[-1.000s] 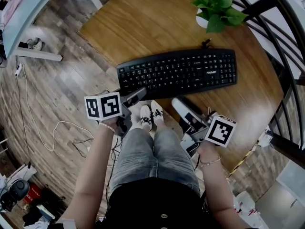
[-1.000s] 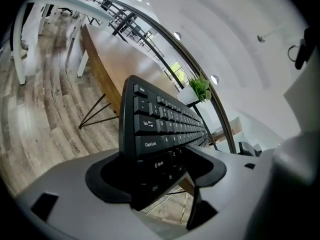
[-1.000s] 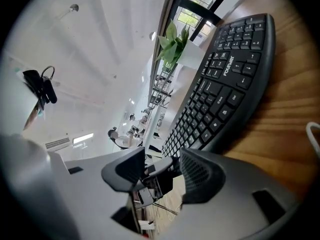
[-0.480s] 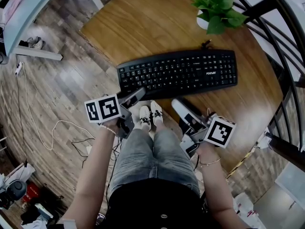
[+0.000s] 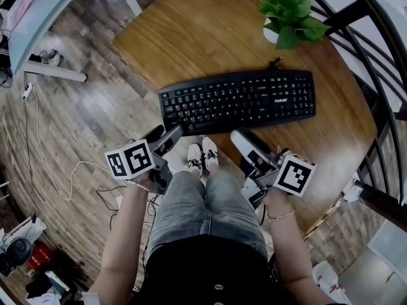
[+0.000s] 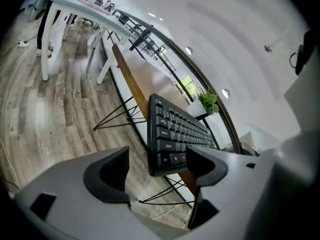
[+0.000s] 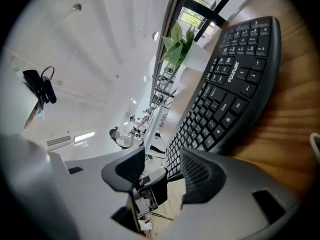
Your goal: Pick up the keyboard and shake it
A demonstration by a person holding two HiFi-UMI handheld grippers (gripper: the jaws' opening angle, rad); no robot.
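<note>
Head view: one keyboard (image 5: 238, 100), one plant (image 5: 289, 14), left gripper (image 5: 165, 134), right gripper (image 5: 241, 146)

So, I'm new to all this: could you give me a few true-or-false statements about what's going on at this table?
1. The keyboard lies flat on the wooden table. True.
2. The left claw is clamped on the keyboard. False: its jaws have just been opening and stand apart with nothing between them; the keyboard lies beyond them, untouched.
3. A potted plant stands on the table beyond the keyboard. True.
4. The right claw holds the plant. False: it is open and empty, on the near side of the keyboard.
</note>
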